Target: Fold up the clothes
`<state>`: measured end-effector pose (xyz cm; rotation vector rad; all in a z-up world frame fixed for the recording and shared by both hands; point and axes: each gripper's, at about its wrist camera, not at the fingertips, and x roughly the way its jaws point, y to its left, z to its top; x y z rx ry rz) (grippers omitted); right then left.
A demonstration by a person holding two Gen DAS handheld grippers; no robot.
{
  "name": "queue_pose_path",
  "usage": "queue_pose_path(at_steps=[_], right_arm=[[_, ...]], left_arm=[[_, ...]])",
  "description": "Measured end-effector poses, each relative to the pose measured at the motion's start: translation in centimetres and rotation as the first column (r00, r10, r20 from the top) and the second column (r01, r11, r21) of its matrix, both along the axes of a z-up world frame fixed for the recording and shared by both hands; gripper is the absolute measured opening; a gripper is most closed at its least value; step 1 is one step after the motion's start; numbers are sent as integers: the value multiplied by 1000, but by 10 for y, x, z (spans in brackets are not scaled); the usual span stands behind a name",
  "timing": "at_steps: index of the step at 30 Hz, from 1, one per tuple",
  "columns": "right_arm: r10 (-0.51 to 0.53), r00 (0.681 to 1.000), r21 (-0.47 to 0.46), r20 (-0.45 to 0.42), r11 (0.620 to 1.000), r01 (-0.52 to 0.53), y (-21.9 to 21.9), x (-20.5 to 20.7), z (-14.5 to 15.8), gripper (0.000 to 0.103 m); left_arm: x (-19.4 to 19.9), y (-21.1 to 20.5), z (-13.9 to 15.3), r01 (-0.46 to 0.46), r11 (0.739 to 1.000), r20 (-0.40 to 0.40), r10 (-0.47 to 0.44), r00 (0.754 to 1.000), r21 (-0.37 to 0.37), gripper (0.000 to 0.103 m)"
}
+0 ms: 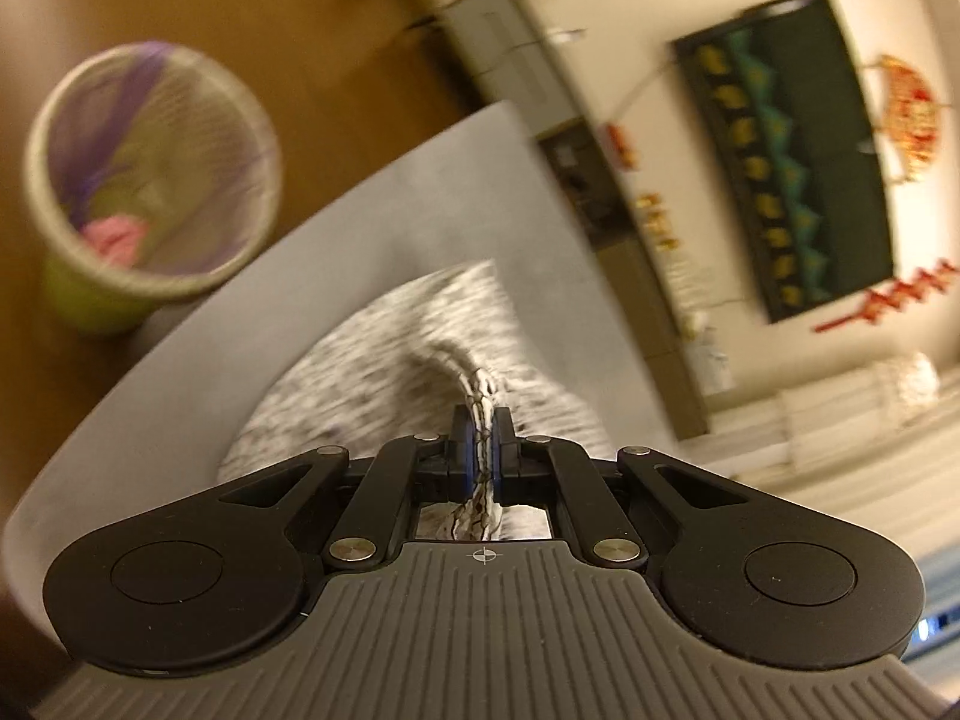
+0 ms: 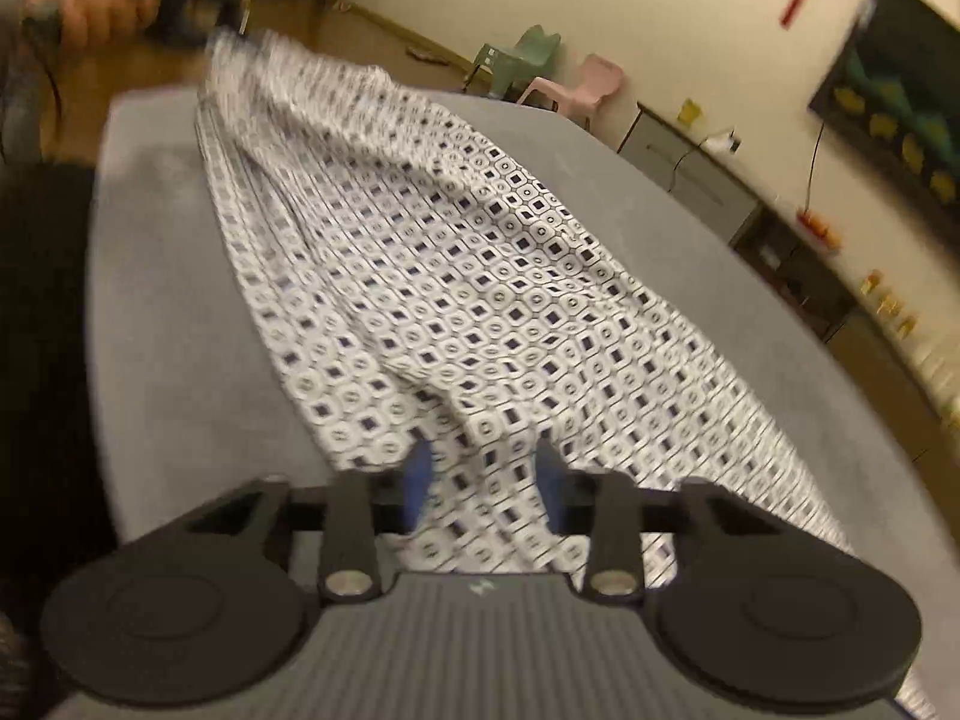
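1. Left wrist view: your left gripper (image 1: 483, 450) is clamped tight on a bunched ridge of the cloth (image 1: 384, 372), low centre of the frame. The rest of the cloth spreads blurred behind the jaws on the grey table (image 1: 420, 192).
2. Same view, edges: the table's curved edge runs from lower left to upper centre. Beyond it lies brown floor, and a mesh bin (image 1: 150, 174) stands at upper left, just off the edge. Bare table surrounds the cloth on the left and above.
3. Right wrist view: your right gripper (image 2: 483, 480) stands about half wide at bottom centre. The cloth (image 2: 456, 276) passes between its blue pads (image 2: 420, 468); whether the pads touch it, you cannot tell through the blur.
4. Same view, layout: the patterned cloth stretches from the jaws diagonally to the upper left, where its far end is lifted off the table (image 2: 156, 300) by the left hand (image 2: 90, 6). Its right edge trails toward lower right.
5. Open room: wide bare strips of table run along the left of the cloth and at upper right.
6. Only the right view shows the cloth's full length, the left hand, and two small chairs (image 2: 540, 66) on the floor past the far edge. Only the left view shows the bin and the tight grip. Both show the dark wall panel (image 1: 786, 150).
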<state>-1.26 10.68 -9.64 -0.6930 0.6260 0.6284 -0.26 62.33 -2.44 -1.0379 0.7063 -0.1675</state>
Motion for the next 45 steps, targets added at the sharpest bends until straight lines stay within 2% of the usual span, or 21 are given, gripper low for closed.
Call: queue_pose_path(at_steps=[2, 3, 4, 5, 8, 10, 12, 17, 20, 22, 24, 25, 26, 28, 29, 31, 34, 38, 40, 43, 45], right_arm=[[4, 999, -36, 35, 999, -3, 9, 5, -9, 42], [6, 999, -45, 45, 999, -4, 14, 8, -11, 36], [-1, 999, -63, 38, 998, 4, 18, 12, -13, 4], [-8, 999, -59, 43, 998, 10, 17, 12, -9, 1], [9, 998, -10, 55, 1000, -8, 5, -5, 16, 0], [32, 999, -11, 19, 999, -32, -9, -20, 25, 0], [51, 998, -33, -21, 998, -52, -16, -29, 18, 0], [99, 993, -69, -69, 992, -103, -1, -27, -14, 1], [104, 993, -68, -56, 992, -108, 4, -24, -14, 1], [93, 994, -36, -63, 995, -96, -3, -23, -10, 15], [67, 994, 16, -87, 998, -66, -18, -22, 0, 18], [45, 994, 43, -98, 998, -41, -27, -20, 6, 20], [23, 994, 69, -111, 998, -15, -36, -18, 12, 23], [-39, 991, 109, -129, 993, 53, -55, -13, 19, 31], [-72, 988, 119, -140, 989, 89, -63, -9, 19, 31], [-137, 976, 127, -171, 979, 160, -79, -2, 14, 31], [-203, 958, 132, -202, 964, 232, -93, 4, 3, 31], [-225, 950, 151, -217, 953, 261, -98, 6, -2, 31], [-229, 948, 151, -223, 952, 265, -99, 6, -6, 31], [-218, 950, 143, -223, 957, 253, -99, 3, -10, 31], [-210, 949, 148, -233, 957, 248, -102, 3, -10, 31]], left_arm=[[5, -2, 18, 18, 1000, 47, -19, 999, 13, 0], [8, -4, 27, 27, 999, 63, -28, 998, 25, 0], [8, -5, 33, 33, 999, 66, -36, 997, 41, 0], [8, -6, 39, 39, 998, 68, -43, 997, 57, 0], [1, -9, 48, 63, 990, 44, -69, 997, 124, 0], [-9, -5, 36, 69, 986, -10, -68, 998, 149, 0], [-12, -3, 13, 67, 985, -87, -53, 995, 159, 0], [-7, 0, -30, 13, 982, -175, 21, 984, 188, 0], [-11, -1, -19, 21, 979, -134, 7, 991, 203, 0], [-13, -5, -6, 29, 974, -92, -8, 996, 226, 0], [-12, -14, 5, 59, 956, -79, -38, 996, 288, 22], [-11, -22, 9, 80, 941, -79, -57, 995, 329, 39], [-10, -29, 11, 95, 921, -86, -68, 994, 378, 49], [-4, -44, 8, 126, 885, -106, -88, 991, 447, 53], [-1, -51, 6, 142, 866, -116, -98, 988, 480, 55], [6, -66, 3, 173, 822, -137, -116, 984, 543, 54], [19, -76, -3, 200, 803, -146, -142, 979, 561, 49], [36, -79, -11, 232, 774, -181, -153, 971, 589, 26], [39, -82, -6, 225, 755, -174, -149, 973, 615, 8], [39, -87, 8, 199, 728, -129, -151, 980, 656, 5], [42, -81, 13, 184, 735, -121, -138, 983, 653, 4]])
